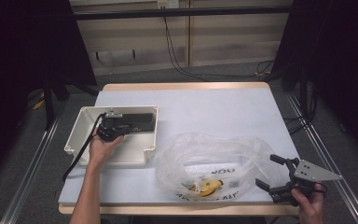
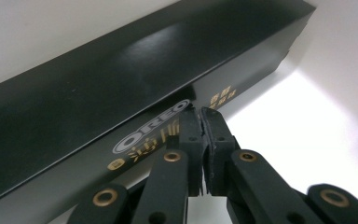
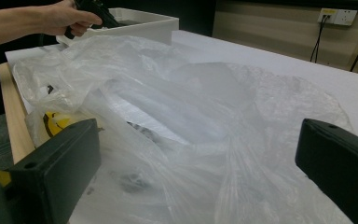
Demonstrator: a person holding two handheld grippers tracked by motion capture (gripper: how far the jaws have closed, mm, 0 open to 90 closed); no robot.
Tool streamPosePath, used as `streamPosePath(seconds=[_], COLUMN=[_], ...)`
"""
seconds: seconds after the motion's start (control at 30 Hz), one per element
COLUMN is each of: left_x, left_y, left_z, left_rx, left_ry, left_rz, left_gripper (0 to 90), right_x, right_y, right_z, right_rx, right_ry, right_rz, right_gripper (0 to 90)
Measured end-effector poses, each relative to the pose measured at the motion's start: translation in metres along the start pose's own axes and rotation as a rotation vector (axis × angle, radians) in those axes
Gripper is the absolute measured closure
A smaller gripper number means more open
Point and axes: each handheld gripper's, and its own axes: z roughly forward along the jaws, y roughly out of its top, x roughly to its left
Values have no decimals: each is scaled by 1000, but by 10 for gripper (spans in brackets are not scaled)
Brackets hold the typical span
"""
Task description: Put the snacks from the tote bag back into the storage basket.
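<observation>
A long black Oreo box (image 1: 142, 120) lies along the far wall inside a white plastic bin (image 1: 121, 156) at the table's left. My left gripper (image 1: 123, 128) reaches into the bin. Its jaws stand shut, tips against the printed side of the box (image 2: 121, 79), with nothing visibly between them at the left gripper (image 2: 200, 112). A crumpled clear plastic bag (image 1: 214, 154) with yellow print (image 1: 207, 186) lies front centre. My right gripper (image 1: 266, 170) sits at the bag's right edge, open wide; the bag (image 3: 191, 93) spreads ahead of the right gripper (image 3: 196, 140).
The white tabletop (image 1: 205, 107) has a wooden front edge (image 1: 177, 209) near the bag. The bin's white floor (image 2: 307, 130) shows to the right of the box. In the right gripper view the bin (image 3: 144, 23) and the other hand (image 3: 60, 18) are far off.
</observation>
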Motion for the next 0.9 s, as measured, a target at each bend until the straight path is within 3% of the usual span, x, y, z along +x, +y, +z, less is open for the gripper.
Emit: streamPosePath(seconds=[0.03,0.2,0.3,0.6,0.73,0.8,0.9], left_x=[1,2,0,-3,-6,-6,-9], left_y=[0,1,1,0,-1,-3,-6], left_z=[1,4,8,-1,-14,-24,-38], left_rx=[5,0,13,-12,-70,-88,-114], left_ry=[19,-6,10,3,-11,-54,-36], left_rz=[-2,-11,7,17,4,8,28], left_gripper=[879,881,900,841,682,569,425], right_x=[0,1,1,1,1,1,2], right_y=[0,0,0,0,0,0,1], right_z=[1,0,1,-1,-1,0,0], right_rx=[-8,4,1,2,1,-1,-9], right_ry=[3,10,12,15,13,11,-2], right_rz=[-1,-6,-4,-2,0,-2,1], right_gripper=[0,0,0,0,0,0,0])
